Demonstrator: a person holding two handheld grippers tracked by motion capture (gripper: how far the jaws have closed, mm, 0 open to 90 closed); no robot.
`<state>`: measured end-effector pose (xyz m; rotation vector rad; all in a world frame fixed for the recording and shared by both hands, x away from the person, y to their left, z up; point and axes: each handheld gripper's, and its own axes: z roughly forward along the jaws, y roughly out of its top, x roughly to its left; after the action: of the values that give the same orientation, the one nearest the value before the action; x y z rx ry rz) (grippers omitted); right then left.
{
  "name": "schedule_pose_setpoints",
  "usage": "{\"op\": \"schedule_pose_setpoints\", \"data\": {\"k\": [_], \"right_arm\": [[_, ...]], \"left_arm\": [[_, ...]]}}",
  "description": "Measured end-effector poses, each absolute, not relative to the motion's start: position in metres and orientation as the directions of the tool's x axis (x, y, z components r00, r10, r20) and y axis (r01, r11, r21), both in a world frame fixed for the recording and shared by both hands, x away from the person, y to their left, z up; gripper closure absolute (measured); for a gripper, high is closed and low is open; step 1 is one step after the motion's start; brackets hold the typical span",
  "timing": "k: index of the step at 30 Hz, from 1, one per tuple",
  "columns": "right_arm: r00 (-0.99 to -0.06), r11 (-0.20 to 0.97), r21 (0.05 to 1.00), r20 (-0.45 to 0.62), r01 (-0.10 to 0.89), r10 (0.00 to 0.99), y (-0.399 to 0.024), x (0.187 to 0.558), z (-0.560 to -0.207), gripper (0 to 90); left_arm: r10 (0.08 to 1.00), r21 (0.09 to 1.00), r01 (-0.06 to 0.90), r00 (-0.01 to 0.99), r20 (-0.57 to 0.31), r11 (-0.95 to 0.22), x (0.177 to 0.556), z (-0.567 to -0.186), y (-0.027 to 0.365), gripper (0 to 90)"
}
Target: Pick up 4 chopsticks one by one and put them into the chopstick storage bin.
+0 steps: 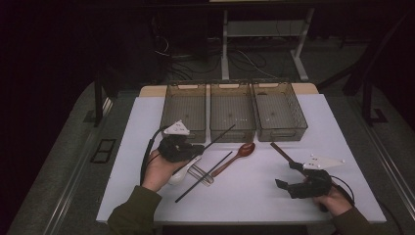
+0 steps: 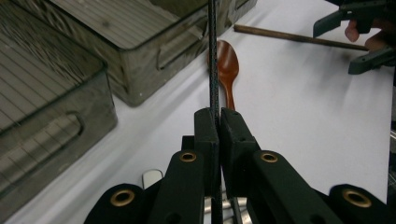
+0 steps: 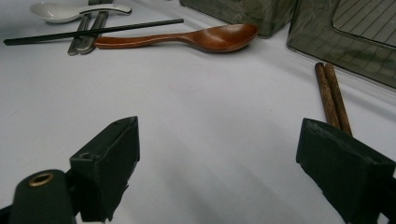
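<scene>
While the left gripper clamps a black chopstick tight between its two jaws, the stick runs from the jaws up toward the far right, its far tip over the near edge of the middle bin. From the left gripper view the stick passes straight up across the wooden spoon lying beyond it. A second black chopstick lies flat on the white table, near the left hand, crossing a pair of metal tongs and close to a white spoon. Over on the right, the right gripper rests low with its jaws spread wide and nothing between them. Two brown wooden chopsticks lie side by side just beyond its right jaw, pointing toward the right bin. Farthest left stands the left bin.
</scene>
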<state>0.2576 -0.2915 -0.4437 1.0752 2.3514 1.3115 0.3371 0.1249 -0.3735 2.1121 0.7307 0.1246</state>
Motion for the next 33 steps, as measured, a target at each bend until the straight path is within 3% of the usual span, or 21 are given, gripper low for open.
{"op": "schedule_pose_setpoints", "data": {"k": [33], "right_arm": [[-0.704, 0.324, 0.814, 0.141, 0.483, 0.696, -0.293, 0.257, -0.444, 12.9]], "left_arm": [[0.586, 0.785, 0.441, 0.8, -0.125, -0.435, 0.404, -0.332, 0.128, 84.8]]}}
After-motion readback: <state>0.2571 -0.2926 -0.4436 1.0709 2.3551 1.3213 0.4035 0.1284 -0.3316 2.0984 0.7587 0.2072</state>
